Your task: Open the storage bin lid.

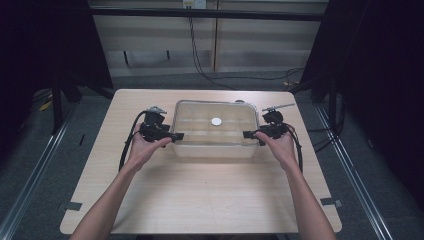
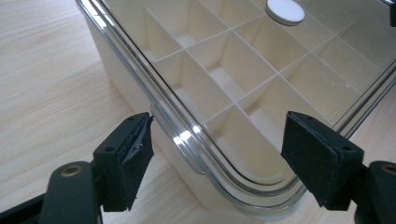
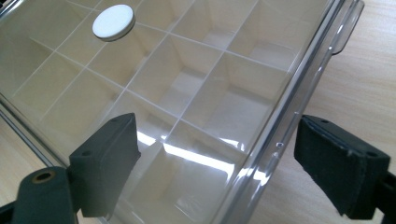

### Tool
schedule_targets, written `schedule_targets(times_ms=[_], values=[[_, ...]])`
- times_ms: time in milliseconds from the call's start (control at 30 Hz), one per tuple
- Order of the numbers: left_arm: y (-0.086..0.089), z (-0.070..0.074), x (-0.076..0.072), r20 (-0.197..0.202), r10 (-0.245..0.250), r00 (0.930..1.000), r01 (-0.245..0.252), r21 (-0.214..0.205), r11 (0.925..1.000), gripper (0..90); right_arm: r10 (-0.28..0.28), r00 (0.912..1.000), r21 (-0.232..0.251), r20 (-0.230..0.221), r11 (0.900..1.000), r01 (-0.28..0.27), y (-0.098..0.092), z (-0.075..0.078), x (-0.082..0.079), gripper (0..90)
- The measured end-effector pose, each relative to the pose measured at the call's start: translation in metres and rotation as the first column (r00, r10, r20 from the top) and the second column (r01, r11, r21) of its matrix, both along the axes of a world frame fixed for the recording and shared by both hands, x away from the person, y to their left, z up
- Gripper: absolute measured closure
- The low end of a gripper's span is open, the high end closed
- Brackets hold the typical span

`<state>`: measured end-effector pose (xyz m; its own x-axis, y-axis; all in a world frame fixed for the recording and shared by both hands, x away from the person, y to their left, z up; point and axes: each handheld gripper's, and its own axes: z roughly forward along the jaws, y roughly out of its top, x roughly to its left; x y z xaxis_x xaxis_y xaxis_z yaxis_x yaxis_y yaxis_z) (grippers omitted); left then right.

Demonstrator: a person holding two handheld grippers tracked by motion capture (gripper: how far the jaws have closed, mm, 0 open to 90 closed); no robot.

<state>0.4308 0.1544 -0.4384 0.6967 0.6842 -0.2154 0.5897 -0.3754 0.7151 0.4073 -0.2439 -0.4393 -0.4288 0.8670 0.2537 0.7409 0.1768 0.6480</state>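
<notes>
**Two grippers set at both ends of the divided box**

The cream plastic box with inner compartments and a clear lid (image 1: pixel 216 131) stands in the middle of the light wooden table (image 1: pixel 200 200). The left gripper (image 1: pixel 176 136) and the right gripper (image 1: pixel 246 134) are at its opposite short ends, probably so the box can be taken evenly. Both have their jaws apart, around the lid edge without pressing it. A small white round knob (image 1: pixel 216 121) sits on the lid centre.

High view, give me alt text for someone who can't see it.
A person holds the left gripper and the right gripper, both open, at the two short ends of a clear-lidded compartment box on a pale wooden table. A white round knob sits at the lid's centre.
</notes>
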Motion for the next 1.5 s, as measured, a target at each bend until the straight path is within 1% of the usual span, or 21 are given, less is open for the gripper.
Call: schedule_targets(times_ms=[67,133,200,300,367,433,533,567,633,733,800,867,933,967,1033,1100,1133,1167,1267,1400,1500], values=[[-0.001,0.0,0.001,-0.006,-0.003,1.0,0.003,-0.003,1.0,24.4,0.003,1.0,0.001,-0.005,1.0,-0.003,0.002,-0.001,0.002,11.3],[-0.003,0.001,0.002,-0.002,-0.006,1.0,0.006,0.01,0.9999,23.4,-0.002,1.0,-0.002,-0.001,1.0,0.002,0.003,-0.001,0.004,10.9],[-0.004,0.001,0.003,-0.003,-0.015,0.9999,0.015,0.019,0.9997,21.7,-0.007,1.0,0.009,0.0,0.9999,0.007,0.004,-0.003,0.005,9.8],[-0.006,0.0,0.006,-0.02,-0.018,0.9996,0.018,0.005,0.9998,20.5,-0.014,0.9999,0.01,0.001,0.9999,0.014,0.005,-0.004,0.006,8.9],[-0.006,-0.001,0.008,-0.023,-0.022,0.9995,0.022,0.002,0.9997,20.0,-0.015,0.9999,0.012,0.004,0.9998,0.015,0.005,-0.004,0.006,8.9],[-0.007,-0.001,0.009,-0.027,-0.027,0.9993,0.028,0.017,0.9995,18.9,-0.015,0.9999,0.013,0.007,0.9998,0.015,0.005,-0.005,0.006,8.8],[-0.01,0.0,0.01,-0.017,-0.017,0.9997,0.017,0.023,0.9996,16.9,-0.019,0.9998,0.021,0.01,0.9996,0.019,0.005,-0.006,0.006,8.5],[-0.012,-0.002,0.01,-0.022,-0.005,0.9997,0.005,0.013,0.9999,16.3,-0.019,0.9998,0.023,0.01,0.9995,0.019,0.005,-0.006,0.007,8.4],[-0.011,-0.004,0.013,-0.035,-0.009,0.9993,0.008,-0.005,1.0,13.9,-0.023,0.9997,0.04,0.003,0.9989,0.023,0.005,-0.008,0.008,8.3],[-0.01,-0.005,0.016,-0.041,0.002,0.9992,-0.002,-0.018,0.9998,14.9,-0.02,0.9998,0.055,-0.004,0.9983,0.02,0.006,-0.009,0.009,8.2],[-0.011,-0.004,0.017,-0.052,-0.023,0.9984,0.022,-0.006,0.9997,15.1,-0.021,0.9998,0.059,-0.007,0.998,0.021,0.006,-0.009,0.01,8.1],[-0.013,-0.003,0.019,-0.059,-0.025,0.998,0.025,0.003,0.9997,13.9,-0.017,0.9998,0.062,-0.01,0.9979,0.018,0.006,-0.01,0.011,7.9],[-0.014,-0.004,0.02,-0.078,-0.021,0.9967,0.021,0.0,0.9998,12.9,-0.021,0.9997,0.073,-0.012,0.9971,0.022,0.006,-0.011,0.012,7.1],[-0.013,-0.005,0.021,-0.088,-0.023,0.9959,0.023,-0.01,0.9997,12.8,-0.024,0.9997,0.073,-0.01,0.9971,0.024,0.007,-0.012,0.012,6.8],[-0.013,-0.007,0.021,-0.09,-0.027,0.9956,0.025,-0.023,0.9994,12.3,-0.035,0.9994,0.072,-0.008,0.9968,0.035,0.008,-0.012,0.012,6.7],[-0.014,-0.005,0.02,-0.081,-0.02,0.9965,0.019,-0.008,0.9998,12.7,-0.035,0.9994,0.071,-0.003,0.9969,0.035,0.008,-0.012,0.011,6.8],[-0.015,-0.005,0.02,-0.084,-0.016,0.9964,0.015,-0.009,0.9998,13.0,-0.035,0.9994,0.067,0.002,0.9971,0.035,0.008,-0.012,0.011,6.8],[-0.014,-0.005,0.02,-0.084,-0.018,0.9963,0.018,-0.007,0.9998,13.2,-0.036,0.9992,0.058,0.019,0.9977,0.035,0.009,-0.012,0.011,6.8],[-0.012,-0.005,0.021,-0.085,-0.021,0.9962,0.019,-0.018,0.9997,15.0,-0.045,0.998,0.034,0.044,0.9985,0.044,0.012,-0.01,0.01,6.9],[-0.01,-0.008,0.019,-0.076,-0.007,0.997,0.004,-0.043,0.9991,15.5,-0.048,0.9974,0.046,0.054,0.9979,0.046,0.011,-0.011,0.009,7.0],[-0.01,-0.008,0.019,-0.077,-0.005,0.9971,0.001,-0.047,0.9989,15.5,-0.05,0.9972,0.044,0.055,0.9979,0.048,0.011,-0.011,0.009,7.0]])
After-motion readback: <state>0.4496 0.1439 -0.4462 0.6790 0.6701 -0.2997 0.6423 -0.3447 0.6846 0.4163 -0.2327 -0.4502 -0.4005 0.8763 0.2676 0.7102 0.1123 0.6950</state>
